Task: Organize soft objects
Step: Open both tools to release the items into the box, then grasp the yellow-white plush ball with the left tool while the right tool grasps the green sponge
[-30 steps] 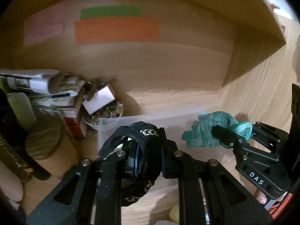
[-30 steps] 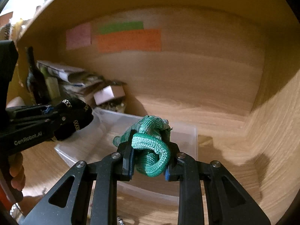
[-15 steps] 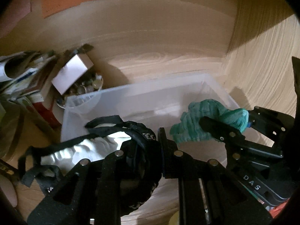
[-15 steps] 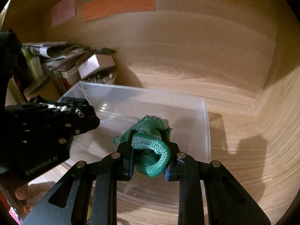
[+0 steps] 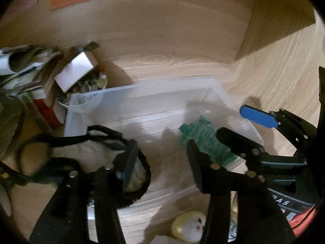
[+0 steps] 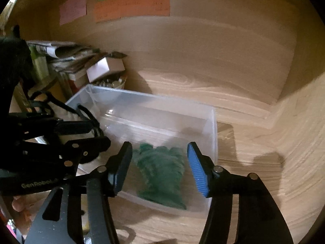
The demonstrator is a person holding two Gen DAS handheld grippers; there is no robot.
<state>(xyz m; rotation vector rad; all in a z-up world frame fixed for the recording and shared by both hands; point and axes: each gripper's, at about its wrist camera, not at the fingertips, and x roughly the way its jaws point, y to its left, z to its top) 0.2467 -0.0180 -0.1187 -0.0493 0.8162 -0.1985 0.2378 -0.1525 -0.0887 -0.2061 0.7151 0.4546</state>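
A clear plastic bin (image 5: 142, 93) (image 6: 211, 130) sits on the wooden shelf. A green knitted cloth (image 6: 162, 172) (image 5: 205, 142) lies blurred in the bin's right part, between the spread fingers of my right gripper (image 6: 159, 166), which is open above it; that gripper also shows in the left wrist view (image 5: 239, 122). A white soft item with black straps (image 5: 85, 154) (image 6: 61, 109) lies at the bin's left part. My left gripper (image 5: 162, 160) is open over it, and the black strap drapes around its left finger (image 5: 128, 162).
Stacked papers, books and a white box over a bowl of small metal pieces (image 5: 79, 77) (image 6: 105, 69) stand left of the bin. A yellow and white soft toy (image 5: 191, 225) lies in front of the bin. Coloured paper notes (image 6: 132, 6) hang on the back wall.
Both grippers have opened. The green cloth has dropped from my right gripper into the bin. The white item with black straps has left my left gripper's grip and lies in the bin's left part.
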